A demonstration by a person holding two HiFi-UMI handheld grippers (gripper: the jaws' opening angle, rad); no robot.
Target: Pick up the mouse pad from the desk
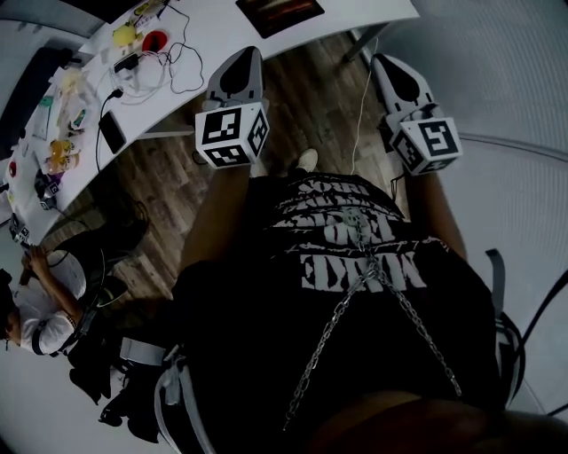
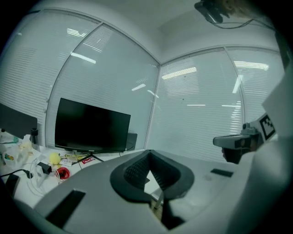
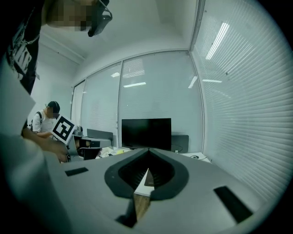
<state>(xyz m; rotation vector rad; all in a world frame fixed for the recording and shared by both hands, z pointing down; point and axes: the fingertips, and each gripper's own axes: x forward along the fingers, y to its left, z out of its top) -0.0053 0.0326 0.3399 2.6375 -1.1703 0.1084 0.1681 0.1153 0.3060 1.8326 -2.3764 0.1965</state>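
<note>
- Two grippers are held out in front of the person's black printed shirt (image 1: 355,257), w/ a chain (image 1: 351,306) hanging down it. Both are over the wood floor (image 1: 311,97), short of the table.
- left gripper (image 1: 250,51): jaws pressed together, nothing btwn them. Its marker cube (image 1: 232,133) sits at the rear, facing up at the head cam.
- right gripper (image 1: 382,59): jaws likewise closed & empty. It has its own marker cube (image 1: 428,144) at the rear. It's well apart from the left one, roughly side by side, both aimed toward the table.
- White cable (image 1: 362,106) hangs from the table edge down to the floor, btwn the two grippers.
- table (image 1: 222,27): white, runs across the top of the head view & down its left side.
- mouse pad (image 1: 280,12): dark flat rectangle w/ reddish print. It lies on the table at the head view's top edge, beyond & btwn the grippers, partly cut off by the frame. Neither gripper touches it.
- Clutter on the table's left part: yellow round item (image 1: 124,34), red round item (image 1: 155,41), black cables (image 1: 182,62), dark phone (image 1: 112,131).
- Seated person in white shirt (image 1: 40,306) at the table's left end, lower left of the head view.
- Far: black monitor (image 2: 91,125) stands on the table, screen dark. Behind it are window walls w/ white blinds (image 2: 192,114).
</note>
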